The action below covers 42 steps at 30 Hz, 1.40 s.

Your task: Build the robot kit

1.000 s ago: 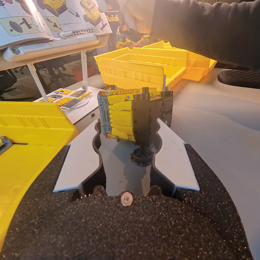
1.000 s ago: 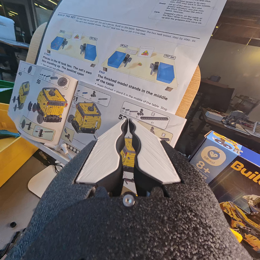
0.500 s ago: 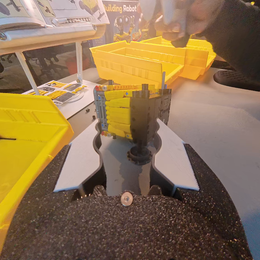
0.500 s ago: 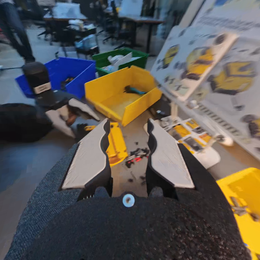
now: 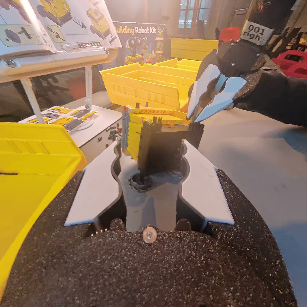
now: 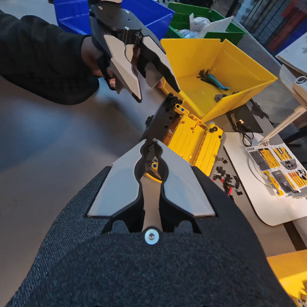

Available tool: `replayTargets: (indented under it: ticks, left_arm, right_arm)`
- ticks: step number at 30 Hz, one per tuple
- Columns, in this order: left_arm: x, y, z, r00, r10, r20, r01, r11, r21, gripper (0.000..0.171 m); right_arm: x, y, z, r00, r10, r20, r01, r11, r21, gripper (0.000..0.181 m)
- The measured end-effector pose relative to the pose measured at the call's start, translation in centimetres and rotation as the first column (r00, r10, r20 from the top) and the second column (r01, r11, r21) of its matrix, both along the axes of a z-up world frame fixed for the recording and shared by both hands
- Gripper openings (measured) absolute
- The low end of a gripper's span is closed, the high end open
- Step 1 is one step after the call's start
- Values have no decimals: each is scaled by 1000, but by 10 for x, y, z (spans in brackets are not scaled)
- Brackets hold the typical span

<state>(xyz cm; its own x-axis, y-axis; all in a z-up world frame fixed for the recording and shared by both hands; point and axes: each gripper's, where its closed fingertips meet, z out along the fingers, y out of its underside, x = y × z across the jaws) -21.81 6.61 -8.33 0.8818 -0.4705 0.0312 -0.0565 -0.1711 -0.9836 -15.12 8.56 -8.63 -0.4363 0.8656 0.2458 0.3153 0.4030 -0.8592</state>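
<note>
A yellow and black brick model (image 5: 157, 141) stands tilted on the grey table, with a black gear (image 5: 140, 181) on an axle beneath it. My left gripper (image 5: 150, 143) is open, one finger on each side of the model's black end. It also shows open in the right wrist view (image 6: 157, 94). My right gripper (image 6: 151, 141) comes down from above and is shut on a thin grey axle (image 6: 154, 140) at the model's (image 6: 187, 137) black corner. In the left wrist view the right gripper (image 5: 192, 120) pinches at the model's top right.
A yellow bin (image 5: 33, 166) lies close on my left, and more yellow bins (image 5: 149, 83) stand behind the model. An instruction booklet on a stand (image 5: 54, 33), a sticker sheet (image 6: 279, 167) and loose small black pieces (image 6: 226, 179) lie nearby. Blue (image 6: 149, 15) and green (image 6: 216, 31) bins stand farther off.
My right gripper swung from the instruction sheets down to the model and closed on the grey axle. The model now tilts and sits deeper between my left fingers.
</note>
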Motion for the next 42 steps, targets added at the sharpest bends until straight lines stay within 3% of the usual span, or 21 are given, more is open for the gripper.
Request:
replayTargets:
  ticks: [2,7,11,13,17,21,24,27,31,37,42]
  left_arm:
    - [9,-6,-7,997,-74,-6,74,996,-40,75]
    - [23,-13,-29,988,-149,-38,141,978,-151,113]
    - [29,-14,-40,981,-178,-78,159,966,-203,118]
    - [29,-14,-42,976,-166,-142,136,970,-199,111]
    - [17,-21,-36,931,-78,-356,34,991,-129,69]
    - [-21,-33,-19,850,167,-499,-199,980,-12,58]
    - [-51,-48,-20,813,305,-495,-364,931,-24,53]
    - [-70,-63,-27,823,386,-416,-460,883,-90,53]
    - [-86,-79,-28,788,489,-375,-564,818,-118,52]
    - [-76,-80,-23,796,497,-345,-564,816,-124,43]
    - [-63,-72,-19,813,494,-308,-542,835,-90,38]
  right_arm:
    - [-1,-7,1,999,42,-10,-42,999,32,5]
    - [5,-29,2,982,185,-28,-176,964,197,4]
    - [10,-47,2,958,285,-17,-266,912,312,4]
    - [9,-53,2,946,323,-27,-289,879,380,5]
    - [-5,-63,6,917,396,-50,-309,784,538,6]
    - [-36,-66,16,890,447,-93,-299,724,621,6]
    - [-66,-68,18,883,459,-98,-328,752,571,6]
    - [-92,-74,17,873,480,-82,-400,803,442,6]
    - [-116,-72,14,879,475,-50,-447,856,261,7]
    - [-114,-63,11,882,470,22,-470,883,-10,4]
    - [-116,-44,11,927,376,3,-373,922,-102,6]
